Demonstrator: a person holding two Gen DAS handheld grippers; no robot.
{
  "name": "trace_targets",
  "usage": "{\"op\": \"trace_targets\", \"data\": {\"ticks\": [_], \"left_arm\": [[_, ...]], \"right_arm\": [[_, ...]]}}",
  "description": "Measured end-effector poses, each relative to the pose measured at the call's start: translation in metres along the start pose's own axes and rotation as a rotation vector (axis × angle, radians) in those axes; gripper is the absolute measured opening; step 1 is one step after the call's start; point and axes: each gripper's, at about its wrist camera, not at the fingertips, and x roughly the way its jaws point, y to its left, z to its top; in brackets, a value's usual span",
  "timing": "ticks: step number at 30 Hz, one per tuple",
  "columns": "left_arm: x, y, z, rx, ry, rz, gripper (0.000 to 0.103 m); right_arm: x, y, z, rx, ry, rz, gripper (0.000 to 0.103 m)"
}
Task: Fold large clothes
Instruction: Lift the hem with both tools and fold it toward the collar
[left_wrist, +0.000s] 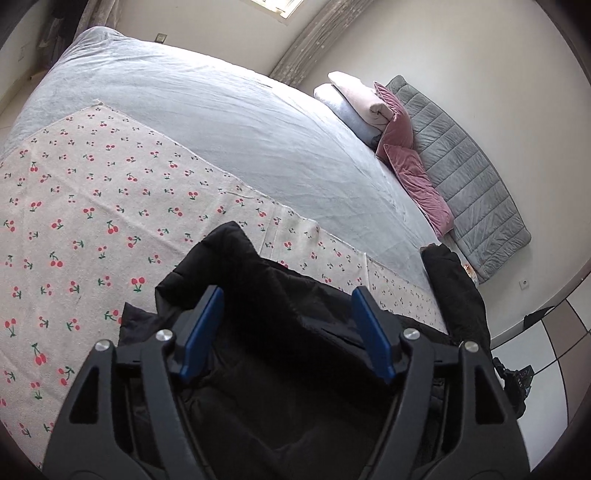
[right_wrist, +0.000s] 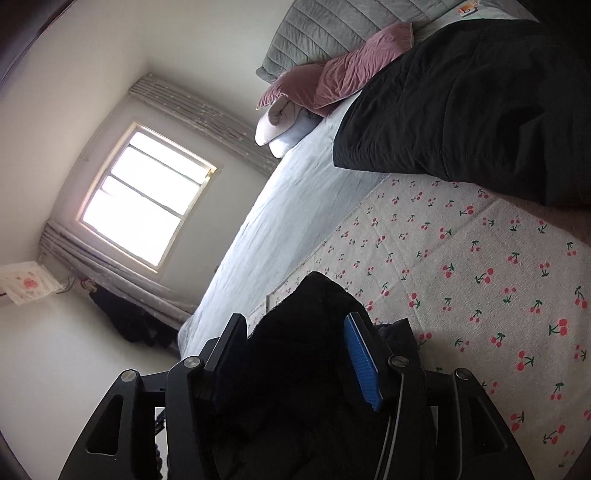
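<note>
On the bed, over the cherry-print cloth (left_wrist: 92, 221), a black padded jacket (left_wrist: 280, 295) is lying, and both grippers are placed at it. At the left, the left gripper (left_wrist: 286, 328) is seen with its two blue pads spread wide; black fabric lies between and below them, but no pinch can be seen, so the jaws are judged open over the jacket. The fabric runs forward from these jaws and away to the right, where another dark fold rises near the bed edge. Further right, the right gripper (right_wrist: 295, 354) is also seen with jaws apart, and a raised bunch of the jacket (right_wrist: 317, 302) stands between the fingers; if the pads touch it cannot be told. In the right wrist view a large part of the jacket (right_wrist: 461, 110) lies well ahead, near the pillows, so the long axis is judged to run from the grippers toward the headboard side. Both grippers seem equally near to their part of the cloth.

Counted: one jacket, one cherry cloth, two pink cushions (left_wrist: 402, 147), two pale pillows (left_wrist: 354, 99), one grey quilted pad (left_wrist: 461, 166), one window (right_wrist: 147, 199).
</note>
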Motion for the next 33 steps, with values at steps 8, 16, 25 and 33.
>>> {"op": "trace_targets", "data": {"ticks": [8, 16, 25, 33], "left_arm": [[-0.004, -0.049, -0.026, 0.371, 0.075, 0.124, 0.081], [0.028, -0.034, -0.024, 0.450, 0.156, 0.292, 0.082], [0.025, 0.007, 0.004, 0.353, 0.131, 0.329, 0.082], [0.083, 0.034, 0.023, 0.091, 0.232, 0.311, 0.012]], "right_arm": [[0.024, 0.045, -0.023, -0.320, 0.135, -0.254, 0.056], [0.095, 0.042, 0.009, -0.418, 0.175, -0.474, 0.056], [0.091, 0.036, 0.024, -0.336, 0.187, -0.428, 0.056], [0.138, 0.026, 0.020, -0.337, 0.254, -0.520, 0.012]]}}
